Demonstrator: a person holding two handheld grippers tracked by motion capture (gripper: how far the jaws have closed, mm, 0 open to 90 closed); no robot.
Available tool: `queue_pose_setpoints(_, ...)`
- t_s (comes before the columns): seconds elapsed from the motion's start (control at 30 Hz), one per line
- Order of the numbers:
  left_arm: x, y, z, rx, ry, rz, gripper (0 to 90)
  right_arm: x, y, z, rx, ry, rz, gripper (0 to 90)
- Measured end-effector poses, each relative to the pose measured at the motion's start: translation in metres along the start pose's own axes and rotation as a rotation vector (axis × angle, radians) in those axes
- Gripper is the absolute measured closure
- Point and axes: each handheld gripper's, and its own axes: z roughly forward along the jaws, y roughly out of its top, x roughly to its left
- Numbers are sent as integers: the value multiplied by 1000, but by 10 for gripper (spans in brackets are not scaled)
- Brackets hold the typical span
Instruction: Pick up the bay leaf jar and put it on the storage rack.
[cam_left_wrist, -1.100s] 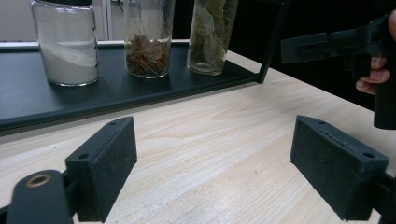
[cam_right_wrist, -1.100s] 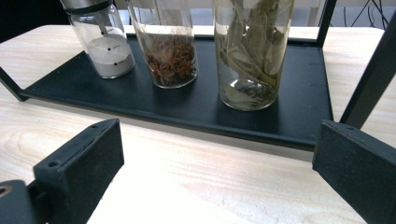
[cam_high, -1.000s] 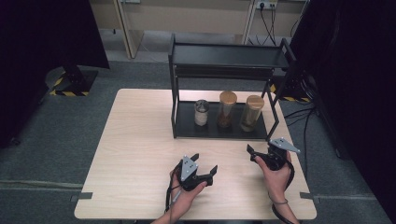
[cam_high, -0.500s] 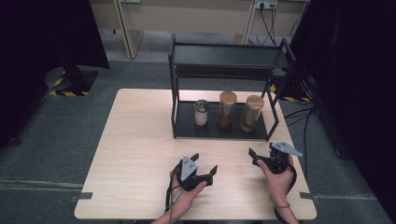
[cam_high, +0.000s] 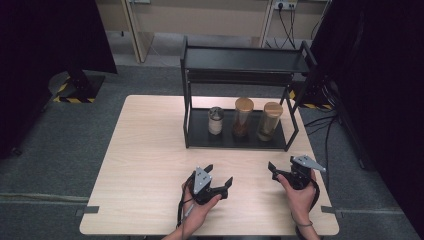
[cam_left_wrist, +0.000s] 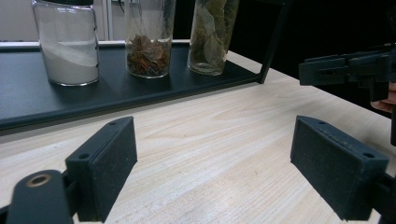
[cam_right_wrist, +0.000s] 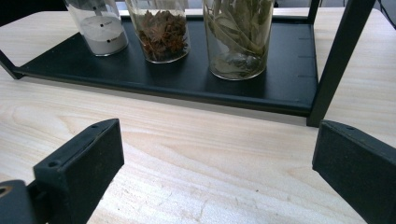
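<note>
1. The left gripper (cam_high: 220, 176) sits low over the near part of the wooden table (cam_high: 145, 150), held in the person's left hand (cam_high: 197, 210). Its jaws are spread wide with only bare tabletop between them, as the left gripper view shows.
2. Beyond it, a black two-tier rack (cam_high: 240, 137) stands at the far middle of the table. Three jars stand in a row on its lower shelf.
3. At the left of the row is a short jar of white powder (cam_high: 215, 120), with a dark lid.
4. In the middle stands a taller jar of star anise (cam_high: 242, 117), with a wooden lid, just beside the powder jar.
5. At the right stands a jar of dried leaves (cam_high: 270, 121), also wooden-lidded, close to the rack's right post.
6. The right gripper (cam_high: 280, 172) hovers near the table's right front, well apart from the left one. Its jaws are spread wide and empty, pointing toward the rack.
</note>
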Motion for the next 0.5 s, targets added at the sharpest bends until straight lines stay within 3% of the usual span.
queue_pose_setpoints(0.5, 0, 0, 0, 0, 0, -3, 143, -3, -15, 2, 34, -5, 3, 23)
